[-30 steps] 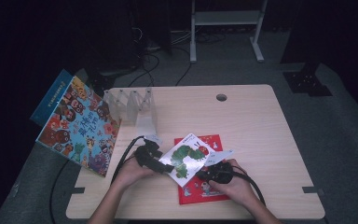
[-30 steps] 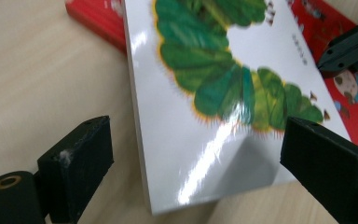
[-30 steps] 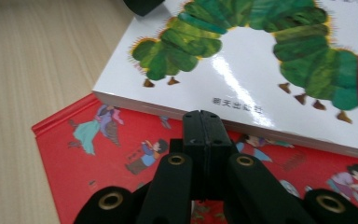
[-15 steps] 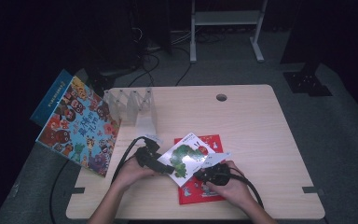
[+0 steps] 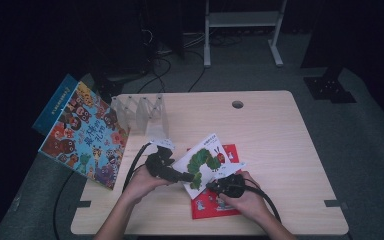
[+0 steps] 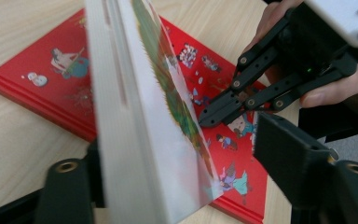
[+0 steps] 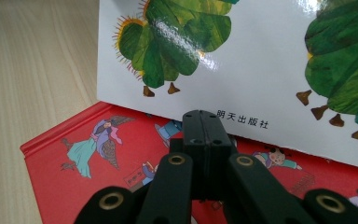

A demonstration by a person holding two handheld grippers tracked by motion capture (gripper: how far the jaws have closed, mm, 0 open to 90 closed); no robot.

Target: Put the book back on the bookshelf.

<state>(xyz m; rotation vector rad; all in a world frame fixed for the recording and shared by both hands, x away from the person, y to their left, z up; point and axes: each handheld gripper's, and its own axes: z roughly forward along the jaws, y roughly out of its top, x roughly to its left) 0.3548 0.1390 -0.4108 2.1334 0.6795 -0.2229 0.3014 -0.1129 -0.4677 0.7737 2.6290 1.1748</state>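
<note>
A white caterpillar picture book lies tilted over a red picture book at the table's front. My left gripper has the white book's left edge between its jaws, which have just been closing. One jaw lies against the book's back, while the other fingertip stands clear of the cover. My right gripper is shut and empty. Its tip rests on the red book, at the white book's lower edge. In the left gripper view, the right gripper points at the white cover.
A large colourful book leans off the table's left edge. A clear plastic rack stands behind the hands. Bare wooden table stretches to the right, with a cable hole near the back. Black cables trail from both grippers.
My left gripper has risen a little, and the white book's left edge has tilted up with it. Its jaws stand narrower around the book. The right gripper has stayed put.
</note>
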